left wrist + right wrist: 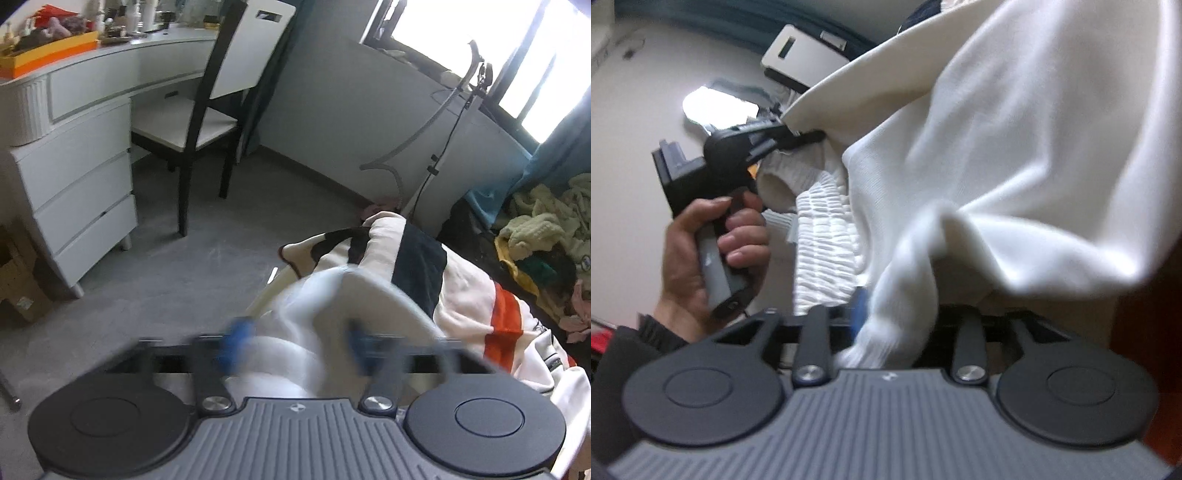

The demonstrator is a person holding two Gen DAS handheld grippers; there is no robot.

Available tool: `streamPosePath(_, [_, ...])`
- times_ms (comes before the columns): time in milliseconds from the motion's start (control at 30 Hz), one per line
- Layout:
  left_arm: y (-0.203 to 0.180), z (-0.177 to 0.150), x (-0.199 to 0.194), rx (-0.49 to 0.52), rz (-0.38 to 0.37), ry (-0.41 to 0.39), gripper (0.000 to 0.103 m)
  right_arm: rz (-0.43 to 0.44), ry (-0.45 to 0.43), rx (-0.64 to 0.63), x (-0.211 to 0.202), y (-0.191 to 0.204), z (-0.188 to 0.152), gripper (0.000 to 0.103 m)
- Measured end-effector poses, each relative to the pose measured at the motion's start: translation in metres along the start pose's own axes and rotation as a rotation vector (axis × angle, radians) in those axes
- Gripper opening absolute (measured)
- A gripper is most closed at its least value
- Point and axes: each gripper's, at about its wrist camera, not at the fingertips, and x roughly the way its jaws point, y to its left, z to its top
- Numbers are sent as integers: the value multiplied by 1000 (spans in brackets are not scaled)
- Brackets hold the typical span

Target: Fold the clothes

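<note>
A cream-white garment (469, 295) with black and orange stripes lies bunched to the right in the left wrist view. A blurred fold of it rises between the blue fingers of my left gripper (297, 343), which is shut on the cloth. From the right wrist, the same garment (1034, 147) hangs as a wide white sheet. A hand (690, 240) holds the left gripper (786, 131) at the upper left, clamped on the garment's edge. A thick fold runs down into my right gripper (901, 310), shut on it. One blue pad (860, 306) shows; the other is hidden by cloth.
A white dresser (74, 184) with drawers stands at the left, a black-and-white chair (207, 122) beside it. Grey carpet (184, 277) lies between them and the garment. A pile of other clothes (546, 229) sits at the right, below a bright window. A thin stand with a hose (443, 147) leans against the wall.
</note>
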Motion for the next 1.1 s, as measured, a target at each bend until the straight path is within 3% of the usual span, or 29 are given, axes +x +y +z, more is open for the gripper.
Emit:
streamPosePath(33, [-2,-5,-11,2,7,-12,88,-8,-4,-10,-7,2,0,68])
streamPosePath(67, [-4,-10,-21,4,14,-24,89,-6,-7,-26,-15,3,-2,87])
streamPosePath(100, [-5,-15,-32,6,20,-36,89,4,-11,-47,-24,4,-7,90])
streamPosePath(233, [-13,-35,-75,15,46,-84,90,-31,-52,-183,-78,15,-30,89])
streamPosePath(433, [-80,-105,-164,61,-53,-175,91,-138,-230,-397,-182,28,-40,89])
streamPosePath(700, [-186,-242,-246,165,-219,-268,92,-303,-500,-572,-307,-4,-24,89])
streamPosePath(833, [-230,-305,-261,214,-284,-307,92,-390,-594,-636,-339,-31,-27,89])
streamPosePath(933, [-261,-338,-266,275,-287,-339,92,-437,-661,-634,-363,-59,-35,89])
streamPosePath(1100, [-279,-381,-266,332,-321,-393,92,-486,-716,-637,-377,-93,-38,89])
